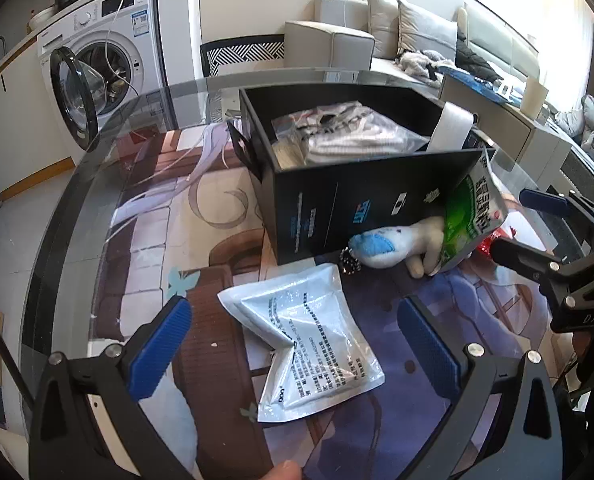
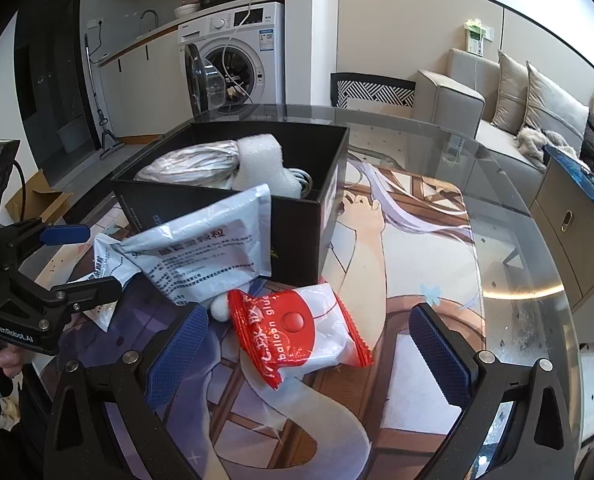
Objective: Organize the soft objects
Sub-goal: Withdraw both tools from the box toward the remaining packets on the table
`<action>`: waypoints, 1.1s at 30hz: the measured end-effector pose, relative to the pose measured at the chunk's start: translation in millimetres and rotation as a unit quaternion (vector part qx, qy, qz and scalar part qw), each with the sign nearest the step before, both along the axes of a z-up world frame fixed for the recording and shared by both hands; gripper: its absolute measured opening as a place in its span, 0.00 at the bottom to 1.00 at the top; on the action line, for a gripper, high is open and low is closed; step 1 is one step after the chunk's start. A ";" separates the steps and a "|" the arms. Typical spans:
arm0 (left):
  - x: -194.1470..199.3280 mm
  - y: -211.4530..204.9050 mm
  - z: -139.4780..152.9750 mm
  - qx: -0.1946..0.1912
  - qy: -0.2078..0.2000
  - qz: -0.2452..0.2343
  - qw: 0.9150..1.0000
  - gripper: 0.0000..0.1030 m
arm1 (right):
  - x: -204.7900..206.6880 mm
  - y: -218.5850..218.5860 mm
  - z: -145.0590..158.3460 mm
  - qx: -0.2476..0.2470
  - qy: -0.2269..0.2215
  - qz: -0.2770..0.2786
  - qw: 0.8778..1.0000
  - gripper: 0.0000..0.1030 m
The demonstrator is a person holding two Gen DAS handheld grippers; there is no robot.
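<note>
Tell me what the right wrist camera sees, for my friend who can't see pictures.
An open right gripper hovers over a red and white packet lying on a glass table. Behind it, a white pouch leans against a black box holding bagged items, and the open left gripper sits at the left edge.

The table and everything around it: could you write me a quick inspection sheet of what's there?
Surface: round glass table with a printed mat on it.
Job's things: black box holding bagged fabric; silver pouch, red-and-white packet, green-print pouch and plush toy lie outside it.
Clutter: beaded ring beside the plush toy.
Grippers: left gripper open over the silver pouch; right gripper open around the red-and-white packet.
Cables: white cord hangs down the washing machine.
Surroundings: sofa, patterned chair.
</note>
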State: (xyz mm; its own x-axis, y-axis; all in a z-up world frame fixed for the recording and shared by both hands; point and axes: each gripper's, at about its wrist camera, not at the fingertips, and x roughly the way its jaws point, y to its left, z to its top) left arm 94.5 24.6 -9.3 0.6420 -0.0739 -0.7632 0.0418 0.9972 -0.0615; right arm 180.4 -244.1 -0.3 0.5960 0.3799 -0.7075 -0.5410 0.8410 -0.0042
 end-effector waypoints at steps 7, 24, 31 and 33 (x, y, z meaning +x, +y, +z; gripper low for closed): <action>0.8 0.1 -4.1 -0.004 0.012 -0.006 1.000 1.00 | 8.3 -3.7 -8.9 0.000 0.025 -0.017 1.000 0.99; 1.8 -7.4 -13.6 -0.002 0.042 -0.024 0.999 1.00 | 18.2 -9.5 -19.8 0.003 0.054 -0.032 0.998 0.99; 1.8 -9.4 -13.5 0.002 0.042 -0.025 0.999 1.00 | 21.8 -10.6 -22.4 0.002 0.062 -0.034 0.997 0.99; 2.0 -10.1 -13.5 0.004 0.042 -0.024 0.999 1.00 | 21.7 -10.2 -21.9 0.002 0.061 -0.033 0.998 0.99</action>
State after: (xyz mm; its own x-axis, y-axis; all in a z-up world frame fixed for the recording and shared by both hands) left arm 96.5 14.5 -22.7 0.5708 -0.0969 -0.8153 0.0849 0.9947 -0.0588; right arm 202.1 -254.3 -22.2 0.5299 0.3458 -0.7743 -0.4807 0.8747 0.0617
